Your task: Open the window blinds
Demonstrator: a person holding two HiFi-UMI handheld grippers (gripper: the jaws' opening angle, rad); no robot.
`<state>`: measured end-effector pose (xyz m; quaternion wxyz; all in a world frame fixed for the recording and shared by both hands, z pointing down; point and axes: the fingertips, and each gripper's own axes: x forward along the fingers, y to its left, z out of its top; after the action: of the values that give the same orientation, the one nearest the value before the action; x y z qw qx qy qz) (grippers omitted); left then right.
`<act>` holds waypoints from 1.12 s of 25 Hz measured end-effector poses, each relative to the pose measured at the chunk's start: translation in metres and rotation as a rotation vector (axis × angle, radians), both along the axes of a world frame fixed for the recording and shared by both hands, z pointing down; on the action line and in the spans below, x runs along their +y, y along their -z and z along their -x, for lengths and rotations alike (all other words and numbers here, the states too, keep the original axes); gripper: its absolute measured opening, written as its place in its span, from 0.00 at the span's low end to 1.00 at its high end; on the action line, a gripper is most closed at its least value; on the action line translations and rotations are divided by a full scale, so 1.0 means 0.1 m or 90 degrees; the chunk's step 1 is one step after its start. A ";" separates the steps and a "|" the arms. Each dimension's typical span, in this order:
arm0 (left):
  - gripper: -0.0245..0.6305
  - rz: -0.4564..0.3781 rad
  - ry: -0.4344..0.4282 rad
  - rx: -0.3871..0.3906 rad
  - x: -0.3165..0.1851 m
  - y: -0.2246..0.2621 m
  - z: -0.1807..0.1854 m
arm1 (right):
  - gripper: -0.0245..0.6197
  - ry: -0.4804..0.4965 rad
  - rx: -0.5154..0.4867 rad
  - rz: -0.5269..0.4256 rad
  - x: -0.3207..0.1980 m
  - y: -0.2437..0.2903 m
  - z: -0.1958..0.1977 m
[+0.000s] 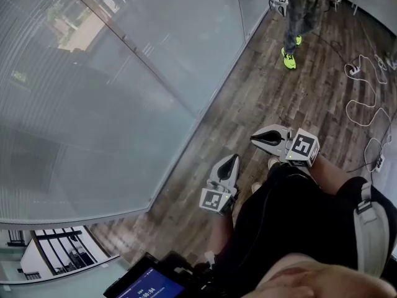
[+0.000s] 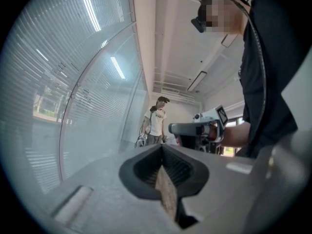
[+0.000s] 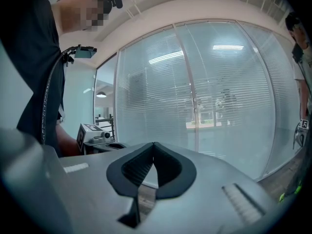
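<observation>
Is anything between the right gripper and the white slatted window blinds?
No visible object stands between the right gripper and the white slatted window blinds, only wooden floor. Reflections suggest glass covers them.

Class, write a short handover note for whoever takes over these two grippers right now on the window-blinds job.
Left gripper: shut, empty, held low near the glass.
Right gripper: shut, empty, just beside the left one.
Blinds: down across the glass wall at the left of the head view; neither gripper touches them. No cord or wand can be made out.
Done: nothing yet.
Left: find the control, grip it, open the blinds.
Note: a second person stands further along the floor.
</observation>
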<state>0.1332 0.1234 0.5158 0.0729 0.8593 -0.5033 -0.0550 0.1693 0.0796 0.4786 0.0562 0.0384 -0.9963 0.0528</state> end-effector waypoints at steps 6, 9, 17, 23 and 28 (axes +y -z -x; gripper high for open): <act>0.04 0.008 0.021 -0.002 -0.01 -0.02 0.11 | 0.05 0.024 0.009 0.001 0.01 -0.05 0.06; 0.04 0.012 0.033 -0.005 -0.04 -0.02 0.19 | 0.05 0.028 0.000 0.006 -0.07 -0.04 0.16; 0.04 0.012 0.061 -0.012 -0.36 -0.04 0.37 | 0.05 0.068 -0.006 -0.010 -0.42 -0.02 0.42; 0.04 0.012 0.075 -0.032 -0.68 0.10 0.52 | 0.05 0.076 -0.023 -0.013 -0.76 0.03 0.53; 0.04 -0.002 0.105 -0.059 -0.93 0.31 0.71 | 0.05 0.084 -0.042 -0.006 -1.08 0.10 0.66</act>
<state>0.0624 0.0301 0.4851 0.0434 0.8165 -0.5752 -0.0217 0.1033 -0.0282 0.4683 0.0263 -0.0288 -0.9982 0.0459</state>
